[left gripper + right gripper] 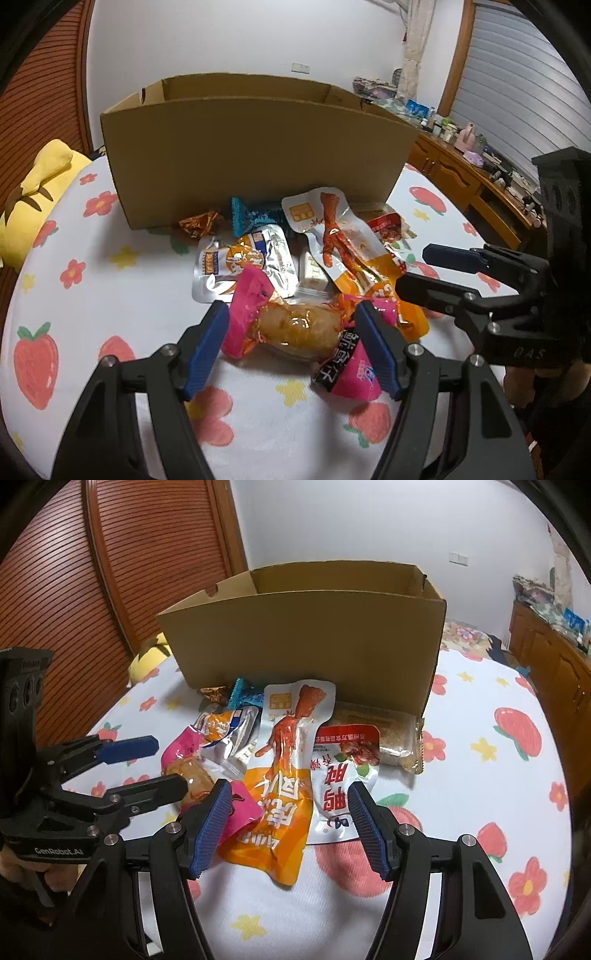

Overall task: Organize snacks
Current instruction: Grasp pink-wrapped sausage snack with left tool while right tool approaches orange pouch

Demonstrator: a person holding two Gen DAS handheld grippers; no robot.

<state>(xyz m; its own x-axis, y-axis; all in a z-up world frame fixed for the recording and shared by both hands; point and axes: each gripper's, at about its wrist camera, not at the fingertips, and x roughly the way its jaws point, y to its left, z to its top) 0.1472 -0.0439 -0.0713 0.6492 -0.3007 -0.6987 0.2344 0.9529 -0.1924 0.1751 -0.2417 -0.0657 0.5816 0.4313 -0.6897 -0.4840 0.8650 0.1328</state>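
A pile of snack packets is seen lying on a flowered cloth, just in front of one open cardboard box (255,155). The left hand-held gripper (291,347) is held with its fingers apart around a pink-wrapped cake (295,328); whether the pads touch it cannot be told. Beyond it lie a silver pouch (240,262), one teal packet (255,216) and one small orange sweet (199,225). The right hand-held gripper (290,827) is also open, and between its fingers lie an orange chicken-foot packet (284,775) and a red-and-white packet (341,775). Beyond that one, a cracker pack (380,734) is seen against the box.
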